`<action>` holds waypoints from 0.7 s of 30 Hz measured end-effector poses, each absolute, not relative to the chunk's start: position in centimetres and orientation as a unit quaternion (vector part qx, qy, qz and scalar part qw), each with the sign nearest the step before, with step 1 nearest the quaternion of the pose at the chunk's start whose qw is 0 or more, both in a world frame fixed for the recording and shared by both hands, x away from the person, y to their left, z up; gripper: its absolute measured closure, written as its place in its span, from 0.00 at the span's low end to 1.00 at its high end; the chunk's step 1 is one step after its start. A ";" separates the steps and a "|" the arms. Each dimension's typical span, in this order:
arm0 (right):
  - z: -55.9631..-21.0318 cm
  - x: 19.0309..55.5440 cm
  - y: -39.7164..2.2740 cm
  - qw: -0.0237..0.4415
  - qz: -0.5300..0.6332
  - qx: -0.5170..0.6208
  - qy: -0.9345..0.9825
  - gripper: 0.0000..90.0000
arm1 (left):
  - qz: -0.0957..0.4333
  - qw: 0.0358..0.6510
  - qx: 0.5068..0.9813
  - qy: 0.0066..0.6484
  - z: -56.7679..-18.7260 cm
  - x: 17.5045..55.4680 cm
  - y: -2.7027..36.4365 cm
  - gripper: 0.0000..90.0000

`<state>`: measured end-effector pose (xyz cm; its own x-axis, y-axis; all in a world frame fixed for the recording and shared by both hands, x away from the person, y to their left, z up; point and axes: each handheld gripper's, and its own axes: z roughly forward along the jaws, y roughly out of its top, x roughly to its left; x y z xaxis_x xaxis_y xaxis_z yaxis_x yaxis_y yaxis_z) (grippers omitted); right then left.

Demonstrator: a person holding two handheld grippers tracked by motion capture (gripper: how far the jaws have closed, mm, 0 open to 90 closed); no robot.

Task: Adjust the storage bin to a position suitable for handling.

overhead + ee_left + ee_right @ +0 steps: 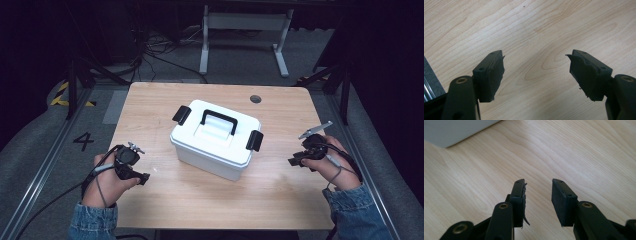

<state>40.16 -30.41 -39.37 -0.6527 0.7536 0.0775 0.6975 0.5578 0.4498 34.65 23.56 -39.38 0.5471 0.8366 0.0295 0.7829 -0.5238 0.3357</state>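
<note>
Light wood all over, that's the table [280,190], and there's exactly one thing sitting on it: a white plastic box [216,139] with a lid, right about in the middle, turned a bit so its corners point toward the table edges. On the lid I count one black carry handle [218,121] standing up in the center, and two black latches [182,114], one at each short end. One small round hole [255,99] near the table's far edge, toward the far right corner.

My left gripper [141,178] is near the left edge, close to the near left corner, well apart from the box. In the left gripper view its jaws are spread wide with just bare wood grain between them.

My right gripper [293,161] hangs near the right edge, also clear of the box. In the right gripper view the jaws are only a narrow gap apart, holding nothing, and a grey-white bit of the box [454,131] pokes in at the top left corner.

Two hands, two denim sleeves [92,222] coming in at the near edge.
</note>
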 end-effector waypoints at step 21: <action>-35.8 41.3 -28.5 0.065 0.243 0.390 0.886 0.72 | 0.072 0.154 0.857 0.486 -37.7 35.9 23.8 0.36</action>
<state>41.33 -28.49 -35.78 -0.6866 0.7233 0.0735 0.6597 0.5773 0.4811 35.87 23.82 -37.71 0.5166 0.8558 -0.0267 0.8117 -0.4796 0.3334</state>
